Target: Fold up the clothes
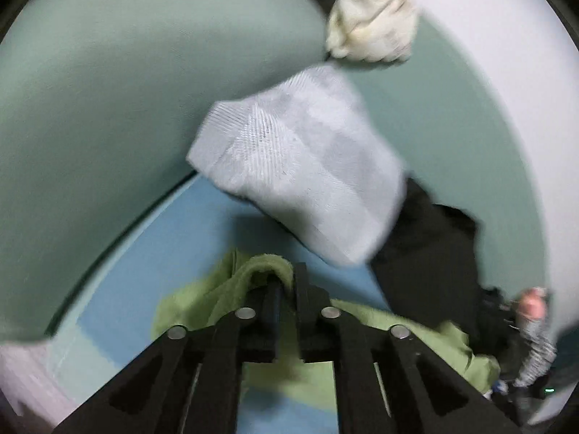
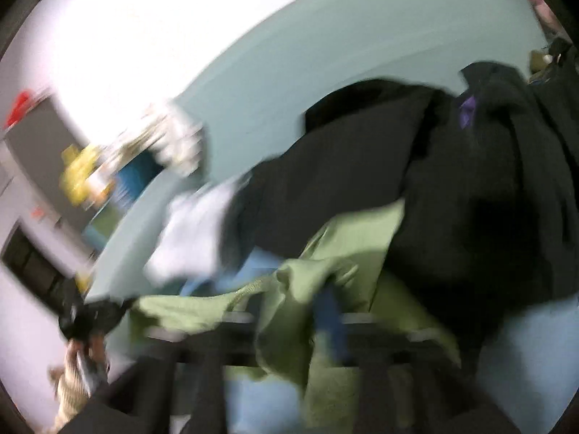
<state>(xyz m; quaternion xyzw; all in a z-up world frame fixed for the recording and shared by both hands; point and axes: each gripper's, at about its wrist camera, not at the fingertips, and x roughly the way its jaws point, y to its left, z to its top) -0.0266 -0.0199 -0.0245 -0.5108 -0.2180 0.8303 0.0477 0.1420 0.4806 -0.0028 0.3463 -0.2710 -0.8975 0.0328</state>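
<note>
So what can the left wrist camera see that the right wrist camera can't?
Only the left wrist view shows a cream fluffy item at the top and the left gripper pinching a fold of green cloth. Only the right wrist view shows cluttered shelves and a purple tag on the black garment. Both show the green cloth, black garment, pale grey knit and blue surface.

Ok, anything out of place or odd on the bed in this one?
Nothing damaged or spilled. The clothes are unsorted: a grey knit garment lies skewed, overlapping a crumpled black garment, with a cream bundle loose beyond. The green cloth is bunched at the left gripper. The right wrist view is blurred.
</note>
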